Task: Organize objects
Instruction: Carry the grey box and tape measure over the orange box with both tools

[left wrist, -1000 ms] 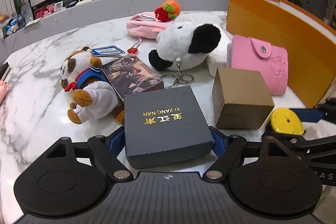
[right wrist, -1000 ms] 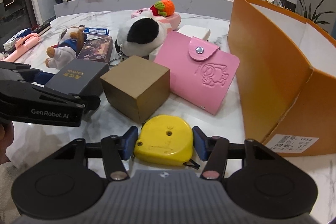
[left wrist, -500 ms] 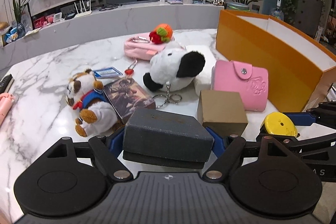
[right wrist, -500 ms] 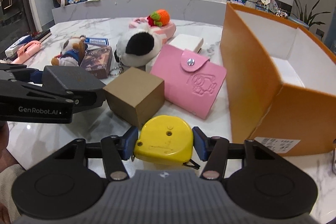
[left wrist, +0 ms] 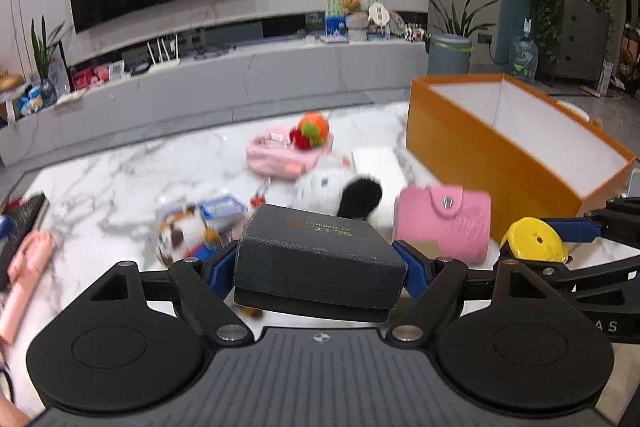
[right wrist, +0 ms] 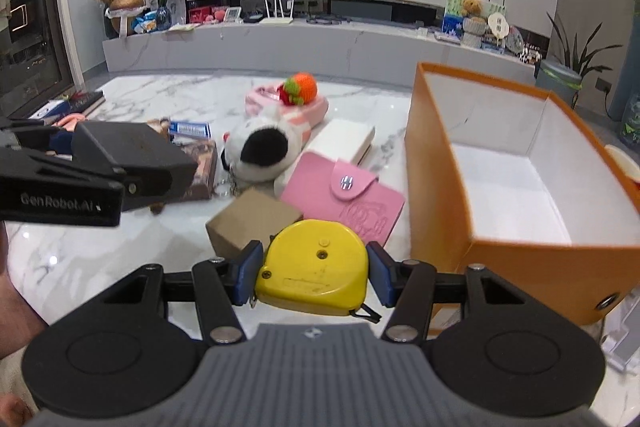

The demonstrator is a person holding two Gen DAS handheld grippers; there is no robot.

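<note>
My left gripper (left wrist: 320,267) is shut on a dark grey gift box (left wrist: 316,259) and holds it well above the marble table (left wrist: 100,179). It also shows in the right wrist view (right wrist: 132,159). My right gripper (right wrist: 314,267) is shut on a yellow tape measure (right wrist: 314,267), raised beside the orange box (right wrist: 520,259); the tape measure also shows in the left wrist view (left wrist: 534,241). The orange box (left wrist: 500,151) is open with a white, bare inside.
On the table lie a pink wallet (right wrist: 344,203), a brown cube box (right wrist: 252,223), a black-and-white plush (right wrist: 264,151), a white box (right wrist: 344,141), a pink pouch with an orange-red toy (right wrist: 296,91), a dog plush (left wrist: 184,231) and a picture card box (right wrist: 202,167).
Both grippers have lifted their objects higher off the table. The view now looks down into the orange box, and the table items sit lower and farther away.
</note>
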